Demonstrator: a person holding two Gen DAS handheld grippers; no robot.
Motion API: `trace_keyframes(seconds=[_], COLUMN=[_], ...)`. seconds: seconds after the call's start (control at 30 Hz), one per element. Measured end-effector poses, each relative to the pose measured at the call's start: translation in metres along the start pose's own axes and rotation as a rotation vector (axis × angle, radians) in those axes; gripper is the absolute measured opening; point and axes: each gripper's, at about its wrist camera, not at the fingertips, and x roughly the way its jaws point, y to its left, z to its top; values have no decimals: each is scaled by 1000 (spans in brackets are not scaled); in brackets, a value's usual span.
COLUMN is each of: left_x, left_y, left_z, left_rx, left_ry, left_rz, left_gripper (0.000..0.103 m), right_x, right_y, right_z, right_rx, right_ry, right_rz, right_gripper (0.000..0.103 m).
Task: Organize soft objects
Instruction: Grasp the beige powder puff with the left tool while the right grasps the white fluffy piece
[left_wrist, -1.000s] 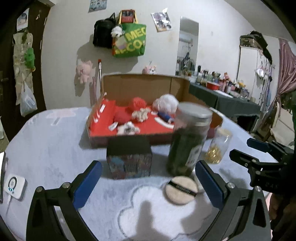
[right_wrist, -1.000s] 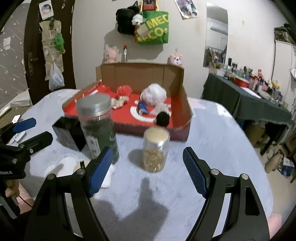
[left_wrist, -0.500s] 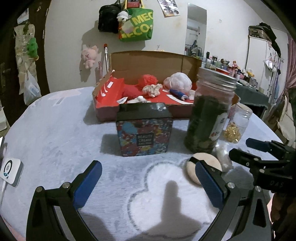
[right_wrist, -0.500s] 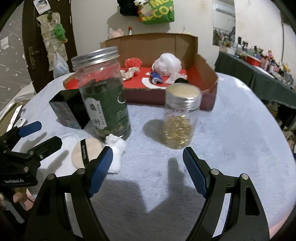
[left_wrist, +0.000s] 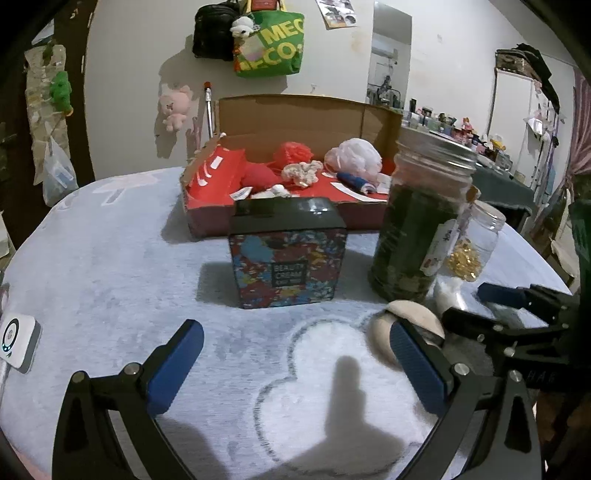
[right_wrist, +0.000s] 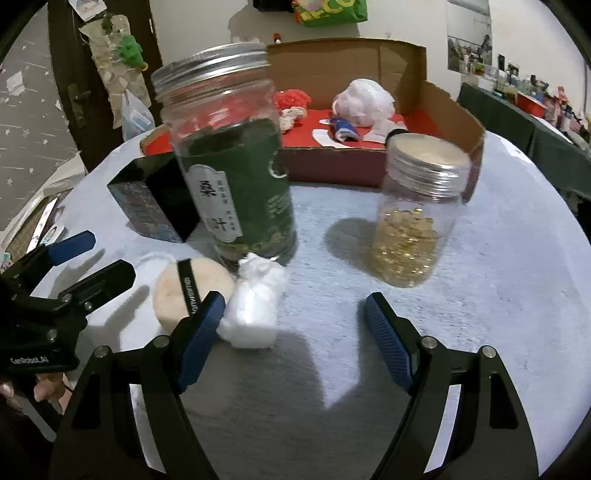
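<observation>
A round beige powder puff with a black band lies on the pale fleece table cover, in front of the green jar. A white soft wad lies right beside it. My left gripper is open just above the cover, and its right finger hides part of the puff. My right gripper is open too, its left finger beside the wad, with nothing between the pads. A cardboard box with a red inside holds a red pouf, a white mesh pouf and a scrunchie.
A tall green jar, a small jar of gold capsules and a patterned cream box stand between the grippers and the cardboard box. A white device lies at the table's left edge.
Both grippers have come lower and closer to the table. The puff now sits by the left gripper's right finger and the wad by the right gripper's left finger. Both stayed open.
</observation>
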Motion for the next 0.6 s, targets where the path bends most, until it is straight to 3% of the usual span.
trace_keyframes(seconds=[0.17,0.27,0.37,0.6], left_x=[1,5,7,12], left_y=[-9,-16,-24,-41], left_z=[-1,-2,-3,-3], left_rx=[21,33,41,107], left_ry=[10,27,40,90], left_rz=[-32,-69,-100,-179], left_gripper=[103,103,103,102], right_x=[-21,-33,-39,-20], right_y=[-28,-45,-56,-49], right_z=[-4,-6,-6,-5], right_rx=[22,65,95,94], right_ry=[-42,-58,-70,-21], right_rz=[-116,-133,-100,95], right_gripper=[78,78,78,78])
